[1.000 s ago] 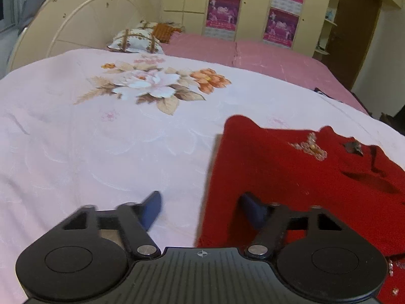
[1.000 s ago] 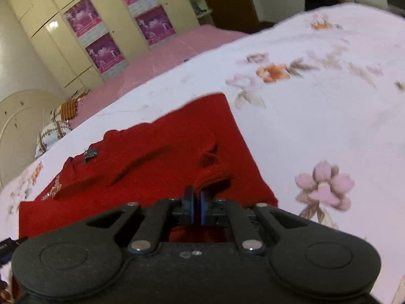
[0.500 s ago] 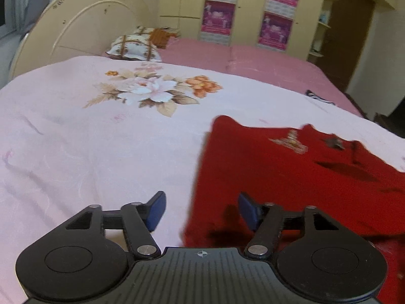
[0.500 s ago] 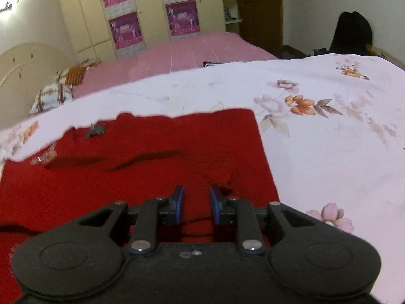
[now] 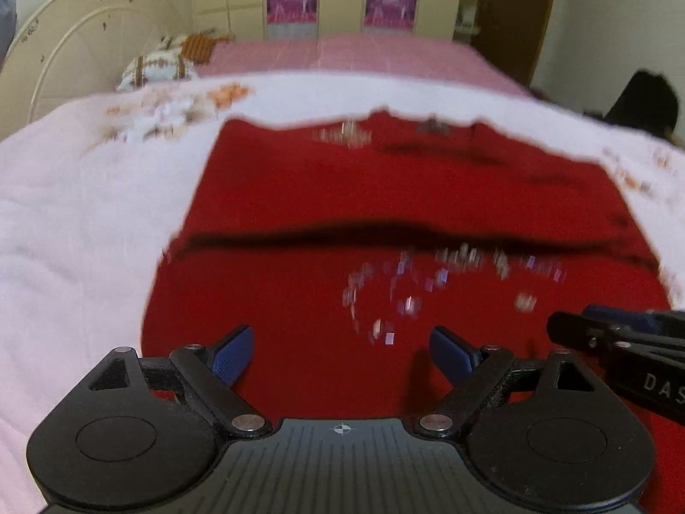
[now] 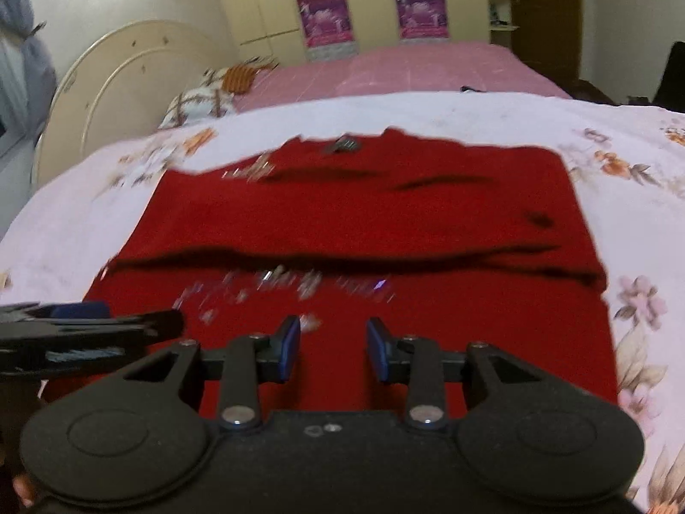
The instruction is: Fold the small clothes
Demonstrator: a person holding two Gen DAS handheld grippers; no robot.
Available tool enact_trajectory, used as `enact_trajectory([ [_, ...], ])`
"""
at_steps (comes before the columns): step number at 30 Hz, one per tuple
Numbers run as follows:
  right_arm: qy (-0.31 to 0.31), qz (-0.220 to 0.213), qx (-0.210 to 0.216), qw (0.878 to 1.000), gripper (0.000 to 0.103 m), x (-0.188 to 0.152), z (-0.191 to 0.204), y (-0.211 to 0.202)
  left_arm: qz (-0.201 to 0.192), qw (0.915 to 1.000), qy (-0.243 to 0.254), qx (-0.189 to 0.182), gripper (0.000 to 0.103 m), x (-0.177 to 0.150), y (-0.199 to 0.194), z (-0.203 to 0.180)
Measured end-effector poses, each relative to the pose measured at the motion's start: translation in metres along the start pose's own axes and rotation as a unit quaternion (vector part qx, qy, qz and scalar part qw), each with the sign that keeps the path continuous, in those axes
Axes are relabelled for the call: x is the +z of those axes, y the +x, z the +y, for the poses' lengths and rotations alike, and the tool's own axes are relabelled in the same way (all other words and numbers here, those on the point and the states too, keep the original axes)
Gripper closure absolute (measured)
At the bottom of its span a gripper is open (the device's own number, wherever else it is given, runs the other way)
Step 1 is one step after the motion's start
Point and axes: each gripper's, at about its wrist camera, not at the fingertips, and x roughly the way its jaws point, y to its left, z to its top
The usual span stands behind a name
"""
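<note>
A small red knit garment (image 5: 385, 188) with sparkly beading lies flat on the pink floral bedspread (image 5: 77, 214), with a fold line across its middle; it also shows in the right wrist view (image 6: 364, 222). My left gripper (image 5: 340, 353) is open and empty over the garment's near edge. My right gripper (image 6: 334, 349) is open and empty, also above the near part. Each gripper shows at the edge of the other's view: the right one in the left wrist view (image 5: 616, 334), the left one in the right wrist view (image 6: 85, 321).
A second bed with a pink cover (image 6: 406, 68) stands behind, with patterned pillows (image 5: 158, 68) by a cream headboard (image 5: 72, 51). Wardrobes with purple posters (image 6: 368, 4) line the back wall. A dark door (image 6: 543, 13) is at the right.
The right gripper has let go of the red cloth and opened. Both grippers have drawn back to the garment's near edge. The garment now lies flat with a fold across it.
</note>
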Motion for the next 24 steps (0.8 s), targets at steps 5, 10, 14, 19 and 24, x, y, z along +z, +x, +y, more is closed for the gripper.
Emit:
enact_trajectory([
  [5, -0.037, 0.026, -0.033, 0.998, 0.070, -0.014, -0.004, 0.008, -0.009, 0.9994, 0.017, 0.028, 0.015, -0.019, 0.000, -0.003],
  [10, -0.041, 0.016, -0.051, 0.998, 0.070, -0.024, -0.028, -0.001, -0.002, 0.9990, 0.009, 0.045, 0.015, -0.020, -0.005, -0.004],
  [14, -0.038, 0.014, -0.051, 0.998, 0.070, -0.028, -0.044, -0.009, -0.001, 0.9981, 0.006, 0.062, 0.015, -0.022, -0.009, -0.008],
  [19, -0.036, 0.013, -0.035, 0.999, 0.068, -0.032, -0.046, -0.022, -0.002, 0.9972, 0.012, 0.074, 0.015, -0.027, -0.022, -0.015],
  [24, -0.029, 0.003, -0.011, 1.000, 0.068, -0.039, -0.030, -0.045, -0.008, 0.9975, 0.027, 0.065, 0.015, -0.032, -0.043, -0.021],
])
